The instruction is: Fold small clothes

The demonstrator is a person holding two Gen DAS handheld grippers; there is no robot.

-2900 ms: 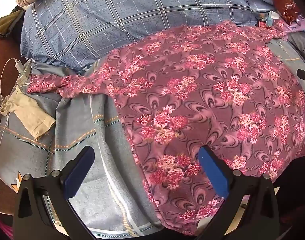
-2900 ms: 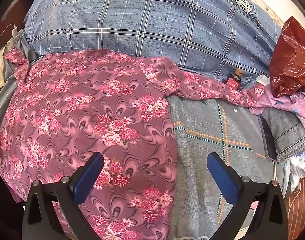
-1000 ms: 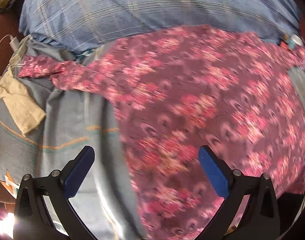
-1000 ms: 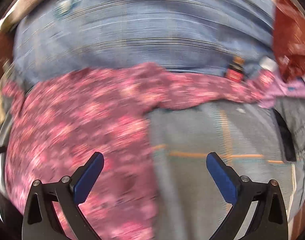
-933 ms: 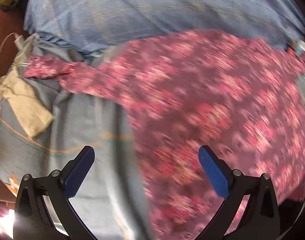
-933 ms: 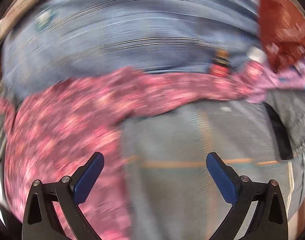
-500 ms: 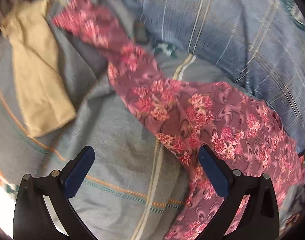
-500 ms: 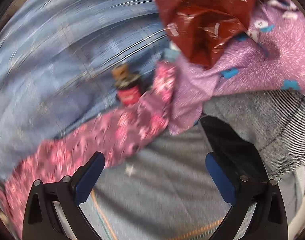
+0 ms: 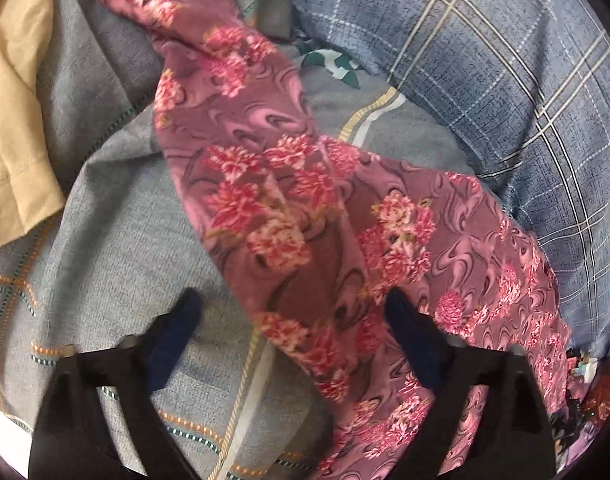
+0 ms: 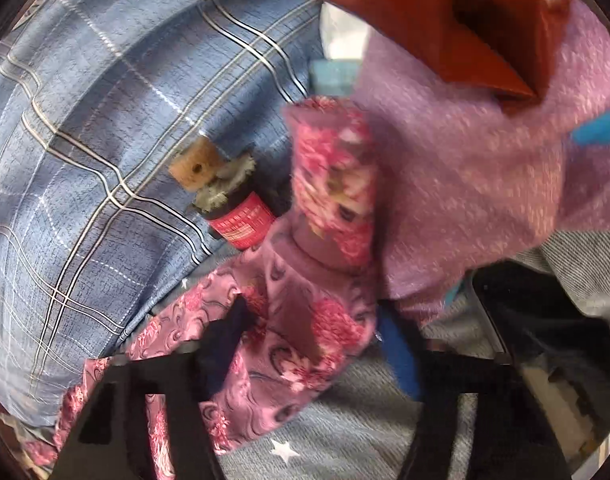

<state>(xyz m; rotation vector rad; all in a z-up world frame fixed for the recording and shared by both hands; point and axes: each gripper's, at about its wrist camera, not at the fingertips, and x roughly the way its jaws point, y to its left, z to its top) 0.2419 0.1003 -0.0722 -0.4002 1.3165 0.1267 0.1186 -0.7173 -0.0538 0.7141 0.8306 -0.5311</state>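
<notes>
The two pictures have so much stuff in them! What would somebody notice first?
The pink flowery garment grabs the eye first, its sleeve running slantwise across the grey bedsheet between the open jaws of the left gripper. In the right wrist view, a little bottle with a red label and cork stopper lies against the blue checked pillow, beside the other sleeve. A crinkly red bag sits at the top.

left claw (image 9: 291,316) moved in over floral garment's (image 9: 289,200) left sleeve, right claw (image 10: 313,336) over right sleeve
</notes>
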